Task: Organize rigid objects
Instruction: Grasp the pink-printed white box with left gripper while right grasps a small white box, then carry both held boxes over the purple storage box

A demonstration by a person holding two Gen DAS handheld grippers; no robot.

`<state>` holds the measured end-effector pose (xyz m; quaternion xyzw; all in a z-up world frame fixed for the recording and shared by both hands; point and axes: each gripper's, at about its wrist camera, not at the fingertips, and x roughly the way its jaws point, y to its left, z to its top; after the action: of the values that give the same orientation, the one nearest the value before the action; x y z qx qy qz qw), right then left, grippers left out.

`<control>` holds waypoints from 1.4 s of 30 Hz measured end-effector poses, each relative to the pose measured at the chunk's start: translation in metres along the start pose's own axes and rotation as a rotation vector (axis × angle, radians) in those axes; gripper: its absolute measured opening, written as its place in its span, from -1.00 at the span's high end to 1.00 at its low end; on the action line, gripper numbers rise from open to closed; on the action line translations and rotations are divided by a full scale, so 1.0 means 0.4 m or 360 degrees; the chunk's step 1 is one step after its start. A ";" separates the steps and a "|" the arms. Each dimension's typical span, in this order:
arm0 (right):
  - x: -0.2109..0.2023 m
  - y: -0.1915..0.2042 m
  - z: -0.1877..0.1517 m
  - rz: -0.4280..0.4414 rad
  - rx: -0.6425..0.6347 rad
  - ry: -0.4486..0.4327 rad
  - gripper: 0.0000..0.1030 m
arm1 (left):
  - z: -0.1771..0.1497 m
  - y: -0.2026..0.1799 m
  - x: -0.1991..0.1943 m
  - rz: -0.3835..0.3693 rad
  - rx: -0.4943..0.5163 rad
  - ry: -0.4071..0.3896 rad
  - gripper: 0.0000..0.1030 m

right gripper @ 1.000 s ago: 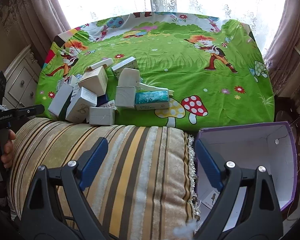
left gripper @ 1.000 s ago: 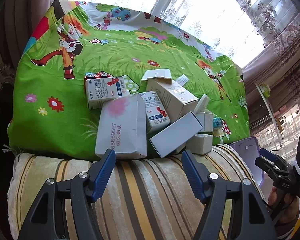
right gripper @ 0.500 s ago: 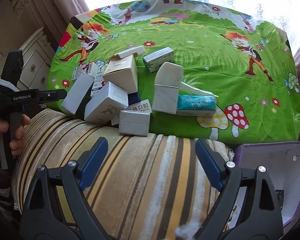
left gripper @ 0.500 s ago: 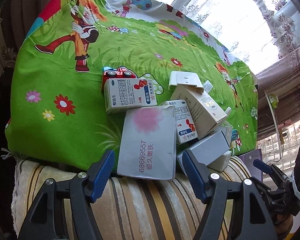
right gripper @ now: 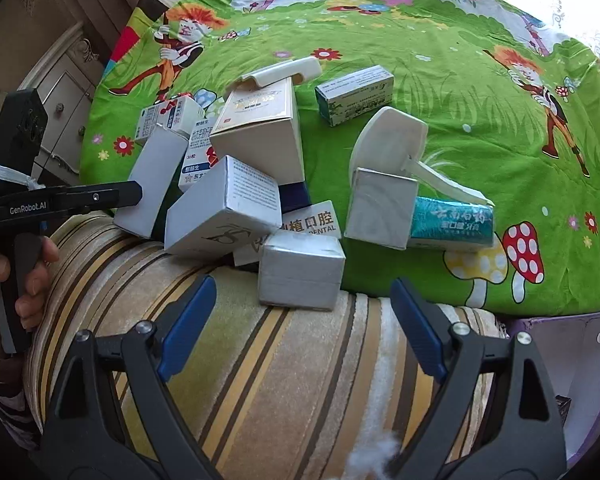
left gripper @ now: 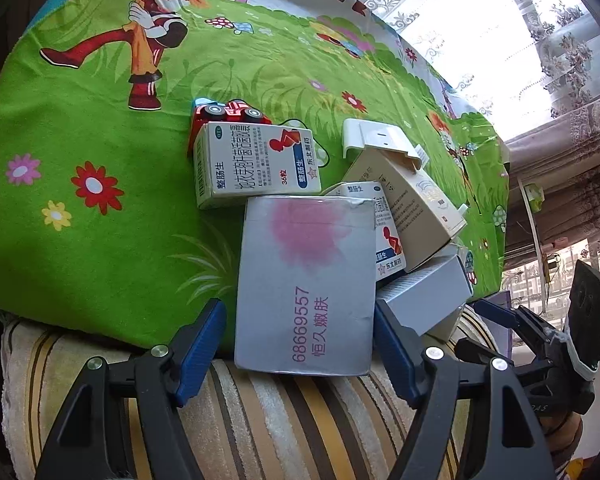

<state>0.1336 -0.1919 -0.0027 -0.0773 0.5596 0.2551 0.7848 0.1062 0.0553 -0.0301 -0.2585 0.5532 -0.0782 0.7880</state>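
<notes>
Green cartoon sheet (left gripper: 112, 248) covers a bed by a curtained window, with a striped blanket (right gripper: 284, 376) along the near edge. Boxes lie jumbled where sheet meets blanket. Left tongs (left gripper: 296, 348) have just been opening and stand apart, straddling the near end of a grey box (left gripper: 306, 284) with a pink blotch and purple print; pads sit just beside its sides, no clear press. Behind it a medicine box (left gripper: 256, 164) lies flat, a red toy car (left gripper: 230, 114) touching its far side. A cream box (left gripper: 414, 204) with open flap leans on the pile to the right, a grey-white box (left gripper: 428, 296) below it. Right tongs (right gripper: 302, 324) are wide apart and hold nothing, hovering over the blanket near a small white box (right gripper: 302, 276) at the sheet's edge. Beyond it: a teal box (right gripper: 452, 222), a square white box (right gripper: 380, 208), a green box (right gripper: 354, 94). Purple-rimmed bin (right gripper: 580, 360) sits at the right. A person's hand (right gripper: 4, 280) grips the left tool's handle.
</notes>
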 end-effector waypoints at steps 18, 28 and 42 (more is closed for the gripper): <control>0.026 -0.004 0.007 0.0020 0.0045 -0.0003 0.00 | -0.012 -0.037 0.012 -0.0018 0.0094 0.0009 -0.31; -0.028 -0.034 -0.021 0.0053 0.0128 -0.0116 0.00 | -0.044 -0.055 -0.035 -0.0001 0.0106 -0.0108 -0.30; -0.116 -0.065 -0.083 0.0090 0.0187 -0.0266 0.00 | -0.106 -0.155 -0.114 -0.0084 0.0189 -0.0307 -0.30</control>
<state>0.1072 -0.2420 0.0236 0.0063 0.5080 0.2494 0.8244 0.0606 0.0072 0.0275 -0.2323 0.4621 -0.1063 0.8492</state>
